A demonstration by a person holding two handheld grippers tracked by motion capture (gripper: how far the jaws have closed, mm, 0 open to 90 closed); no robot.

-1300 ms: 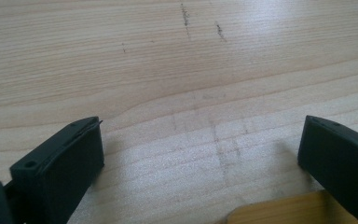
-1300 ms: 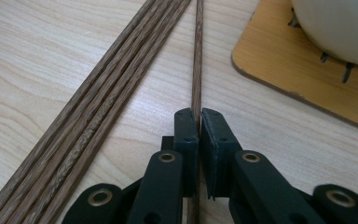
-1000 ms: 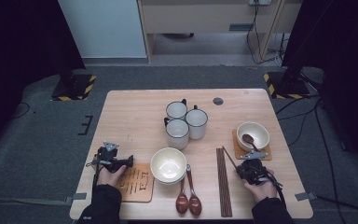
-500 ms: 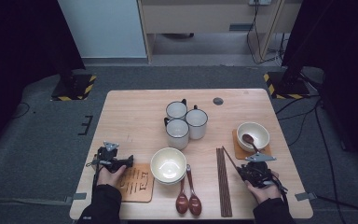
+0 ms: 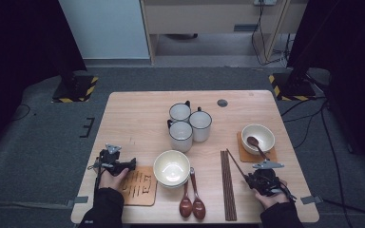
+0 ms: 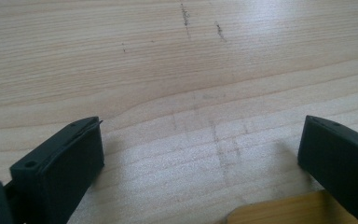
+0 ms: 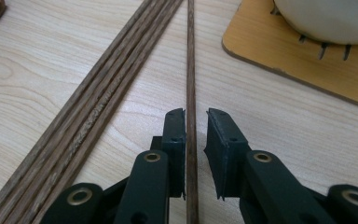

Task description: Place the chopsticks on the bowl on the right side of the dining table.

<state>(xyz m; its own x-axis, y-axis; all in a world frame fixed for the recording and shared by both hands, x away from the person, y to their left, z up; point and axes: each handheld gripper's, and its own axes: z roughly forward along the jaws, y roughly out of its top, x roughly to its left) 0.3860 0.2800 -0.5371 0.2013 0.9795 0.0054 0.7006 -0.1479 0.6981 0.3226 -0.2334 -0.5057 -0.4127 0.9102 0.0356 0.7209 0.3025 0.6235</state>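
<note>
The right gripper lies low at the table's near right, jaws just narrowed around a single chopstick, small gaps showing. Chopstick bundle left, coaster right. The left gripper rests wide open.

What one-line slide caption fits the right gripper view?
Right gripper straddles a single chopstick lying apart from the chopstick bundle, beside a coaster.

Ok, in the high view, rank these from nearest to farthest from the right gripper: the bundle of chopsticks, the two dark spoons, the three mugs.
From the right gripper:
1. Bundle of chopsticks, just to its left.
2. Two dark spoons, farther left, near the front edge.
3. Three mugs, up at the table's middle.
</note>
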